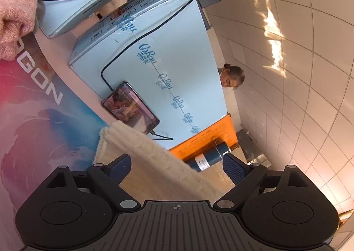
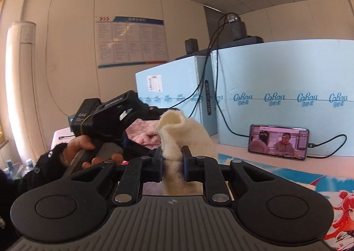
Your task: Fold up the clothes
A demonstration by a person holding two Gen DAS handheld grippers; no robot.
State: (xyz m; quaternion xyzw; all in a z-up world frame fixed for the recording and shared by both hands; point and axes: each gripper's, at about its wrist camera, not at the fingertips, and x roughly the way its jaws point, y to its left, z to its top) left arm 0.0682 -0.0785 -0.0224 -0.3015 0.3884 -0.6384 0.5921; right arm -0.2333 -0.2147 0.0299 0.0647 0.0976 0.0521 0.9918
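A cream fuzzy knit garment (image 2: 177, 138) is pinched between the pads of my right gripper (image 2: 172, 158), which is shut on a bunched fold of it. In the left wrist view the same cream garment (image 1: 154, 162) runs between the wide-apart blue pads of my left gripper (image 1: 177, 169), and neither pad presses on it. That view is rolled on its side. A pink knit garment (image 1: 15, 11) lies at the upper left there and shows behind the cream one as the pink garment (image 2: 143, 133). A hand in a black sleeve (image 2: 75, 151) holds the left gripper's body (image 2: 106, 118).
Light blue boxes (image 2: 283, 100) stand behind the table, with cables (image 2: 210, 62) draped over them. A phone (image 2: 278, 141) playing video leans against one box. A colourful printed mat (image 1: 44, 118) covers the table. An orange board (image 1: 212, 140) and a dark cylinder (image 1: 208, 159) lie beyond; a person (image 1: 232, 78) stands farther off.
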